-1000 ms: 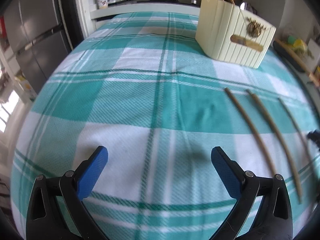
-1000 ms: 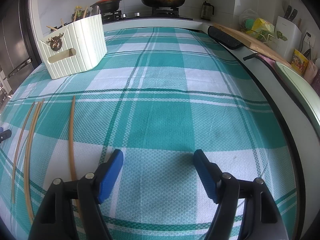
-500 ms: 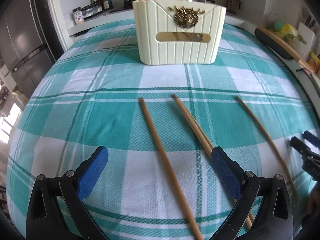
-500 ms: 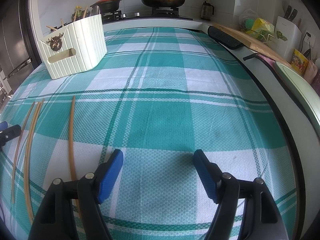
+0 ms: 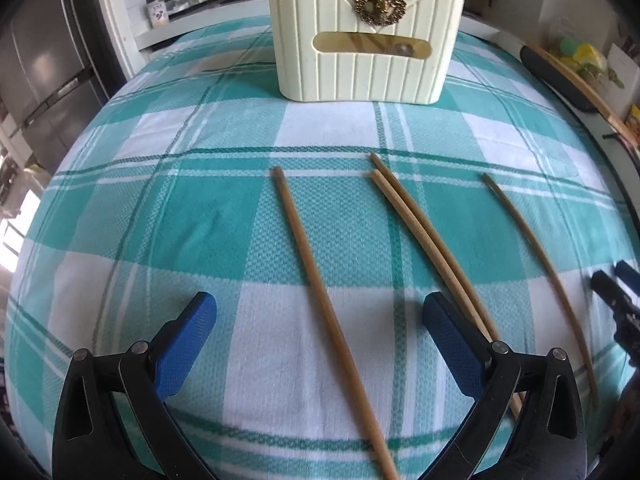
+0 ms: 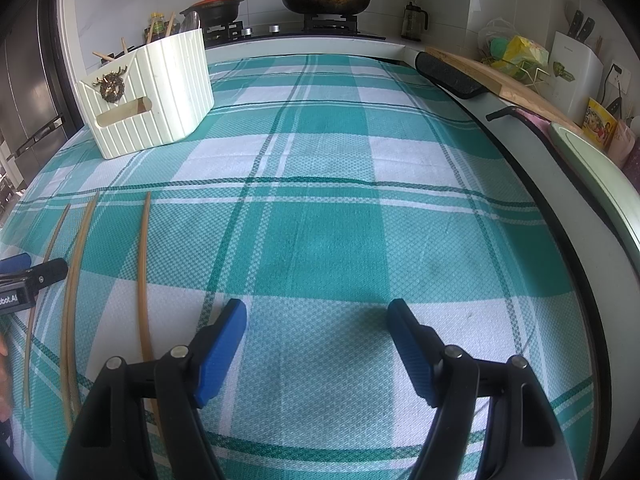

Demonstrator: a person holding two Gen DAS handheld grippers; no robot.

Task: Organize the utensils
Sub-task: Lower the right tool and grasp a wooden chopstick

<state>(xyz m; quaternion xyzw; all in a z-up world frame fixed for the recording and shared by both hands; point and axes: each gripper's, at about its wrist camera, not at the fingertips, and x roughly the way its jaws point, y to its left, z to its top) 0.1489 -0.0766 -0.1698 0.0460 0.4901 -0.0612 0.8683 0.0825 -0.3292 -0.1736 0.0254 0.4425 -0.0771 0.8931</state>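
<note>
A kitchen lay behind the scene, with a hob and pans at the far end, and in front of it a tabletop covered by a teal-and-white checked cloth. Toward the far edge of the tabletop stood a cream ribbed plastic utensil holder with a brass stag badge, a few sticks already poking out of its top. Four thin brown wooden chopsticks lay loose on the cloth nearer the near edge, their long axes running roughly from the near edge toward the holder.

The left claw hung over them with its blue pads spread wide and nothing between them but cloth and wood. The leftmost single chopstick ran straight through the gap, lengthwise along the claw's line of sight rather than across it. A touching pair of chopsticks passed just beside the right-hand pad, and the fourth chopstick lay further toward the right edge.

The right claw was also spread wide and empty, over bare cloth, with the chopsticks off to its left. The left claw was therefore plainly nearer. Because the single stick lay between the pads, a straight descent and squeeze would probably catch it across its width.
</note>
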